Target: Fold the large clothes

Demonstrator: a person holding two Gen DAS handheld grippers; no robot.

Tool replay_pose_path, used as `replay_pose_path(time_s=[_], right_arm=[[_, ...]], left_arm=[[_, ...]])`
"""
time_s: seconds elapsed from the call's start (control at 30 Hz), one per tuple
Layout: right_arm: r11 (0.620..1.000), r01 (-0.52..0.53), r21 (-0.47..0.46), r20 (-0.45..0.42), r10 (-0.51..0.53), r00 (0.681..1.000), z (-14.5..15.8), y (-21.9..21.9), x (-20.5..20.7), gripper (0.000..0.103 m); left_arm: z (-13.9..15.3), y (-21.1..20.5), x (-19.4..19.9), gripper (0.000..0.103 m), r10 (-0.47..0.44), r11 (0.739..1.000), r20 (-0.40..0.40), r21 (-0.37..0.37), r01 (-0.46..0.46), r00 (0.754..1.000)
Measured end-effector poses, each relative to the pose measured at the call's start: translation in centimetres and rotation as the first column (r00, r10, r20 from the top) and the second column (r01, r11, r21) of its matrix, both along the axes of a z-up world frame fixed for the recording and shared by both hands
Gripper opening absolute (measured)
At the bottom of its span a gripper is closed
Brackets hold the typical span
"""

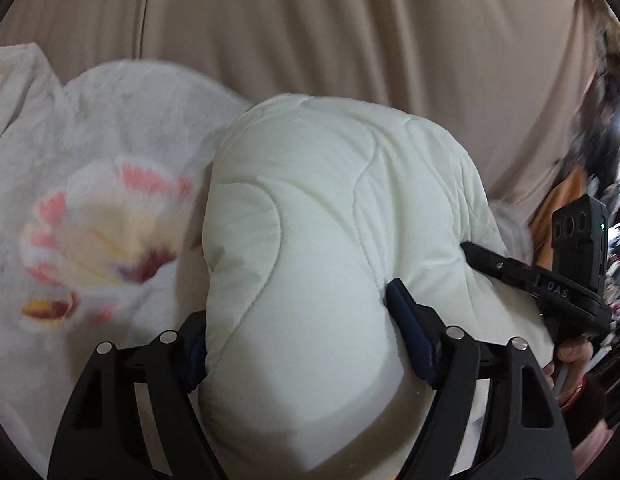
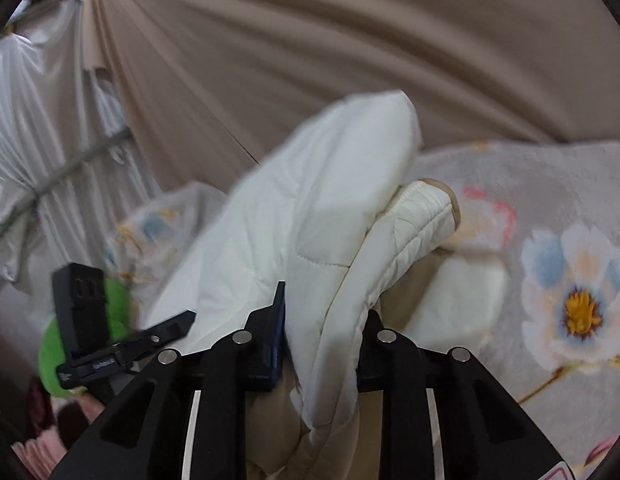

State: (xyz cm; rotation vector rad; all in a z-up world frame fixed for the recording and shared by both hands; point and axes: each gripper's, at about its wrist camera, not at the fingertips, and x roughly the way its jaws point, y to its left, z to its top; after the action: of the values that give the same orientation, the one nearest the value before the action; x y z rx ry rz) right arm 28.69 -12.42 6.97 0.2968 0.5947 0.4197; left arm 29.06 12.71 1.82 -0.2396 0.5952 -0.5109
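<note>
We find the left claw clamped on a thick fold of the quilted white garment, the right claw clamped on its edge at five o'clock. Garment lifted above the floral bedspread; we judge folding midway, not laid flat.

Only one legible mark: "DAS", pale raised letters on the black body of the right gripper as seen from the left wrist view (right edge of frame, just below its camera block). The right wrist view shows the left gripper with a small light label on its body in the matching spot, but it's too blurred to read (likely lettering, can't confirm any characters). No brand tags, size labels or numbers are readable on any fabric in either view. A pink-edged patch sits at the bottom right corner of the right wrist view; nothing can be read on it.
</note>
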Motion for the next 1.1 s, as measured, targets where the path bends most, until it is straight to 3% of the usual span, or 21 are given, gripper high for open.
replay_pose_path(time_s=[0.03,0.1,0.17,0.27,0.3,0.33,0.4,0.5,0.53,0.63,0.7,0.77,0.87,0.93,0.97,1.03,1.1], right_arm=[[1.000,0.019,-0.015,-0.056,-0.020,0.998,-1.5,-0.2,1.3,0.032],[0.994,0.026,0.102,-0.138,-0.012,0.990,-4.2,-2.0,2.1,0.039],[0.985,0.058,0.164,-0.177,-0.028,0.984,-3.9,-3.2,1.0,0.040],[0.992,0.116,0.040,-0.134,-0.109,0.985,-0.8,-2.8,-2.8,0.040],[0.992,0.130,-0.002,-0.092,-0.129,0.987,0.4,-2.4,-4.2,0.035],[0.992,0.124,-0.033,-0.040,-0.125,0.991,1.8,-1.6,-5.8,0.032],[0.995,0.088,-0.044,-0.003,-0.088,0.996,3.3,-0.3,-7.7,0.016],[0.990,0.056,-0.126,-0.015,-0.058,0.998,3.6,2.9,-8.4,0.012],[0.983,0.075,-0.169,-0.029,-0.081,0.996,2.9,3.8,-8.6,0.012],[0.978,0.119,-0.170,-0.054,-0.130,0.990,1.1,3.0,-11.1,0.017],[0.979,0.109,-0.174,-0.070,-0.123,0.990,0.0,2.0,-13.8,0.024],[0.974,0.095,-0.205,-0.098,-0.117,0.988,-1.4,1.8,-15.9,0.024],[0.970,0.054,-0.237,-0.177,-0.098,0.979,-4.2,2.5,-15.4,0.024],[0.971,0.044,-0.233,-0.229,-0.099,0.968,-6.2,3.0,-13.7,0.016],[0.969,0.045,-0.243,-0.244,-0.106,0.964,-7.0,3.2,-12.6,0.002],[0.958,0.067,-0.278,-0.234,-0.135,0.963,-7.7,3.1,-11.0,0.000],[0.965,0.092,-0.248,-0.237,-0.152,0.960,-7.7,2.1,-9.4,0.000]], left_arm=[[-0.2,0.1,-0.1,0.079,0.000,1.000,0.003,-0.008,0.000,1.000],[0.4,0.0,-1.1,0.079,-0.010,1.000,-0.012,0.011,0.010,1.000],[1.3,0.1,-2.6,0.080,-0.013,0.999,-0.012,0.053,0.013,1.000],[3.1,1.4,-5.3,0.080,0.006,0.991,0.014,0.133,-0.008,1.000],[3.9,1.6,-6.4,0.080,0.015,0.988,0.042,0.152,-0.021,0.999],[4.7,1.7,-7.2,0.080,0.022,0.986,0.064,0.166,-0.032,0.998],[6.3,1.3,-8.2,0.080,0.044,0.980,0.092,0.190,-0.061,0.995],[6.7,0.7,-8.0,0.084,0.118,0.967,0.067,0.219,-0.130,0.991],[6.4,0.9,-7.9,0.085,0.130,0.968,0.042,0.209,-0.136,0.991],[5.3,2.6,-7.9,0.085,0.075,0.985,-0.046,0.157,-0.067,0.996],[4.1,3.2,-9.4,0.085,0.034,0.976,-0.059,0.215,-0.021,0.998],[2.6,3.2,-10.4,0.085,0.031,0.949,-0.039,0.314,-0.018,0.999],[0.3,2.3,-10.1,0.085,0.060,0.922,-0.049,0.385,-0.036,0.997],[-0.5,1.9,-9.4,0.085,0.074,0.924,-0.060,0.380,-0.045,0.995],[-0.9,1.5,-9.0,0.084,0.086,0.919,-0.059,0.391,-0.056,0.995],[-1.4,0.7,-8.4,0.081,0.106,0.906,-0.048,0.417,-0.076,0.993],[-1.5,-0.1,-7.9,0.082,0.110,0.899,-0.034,0.429,-0.084,0.993]])
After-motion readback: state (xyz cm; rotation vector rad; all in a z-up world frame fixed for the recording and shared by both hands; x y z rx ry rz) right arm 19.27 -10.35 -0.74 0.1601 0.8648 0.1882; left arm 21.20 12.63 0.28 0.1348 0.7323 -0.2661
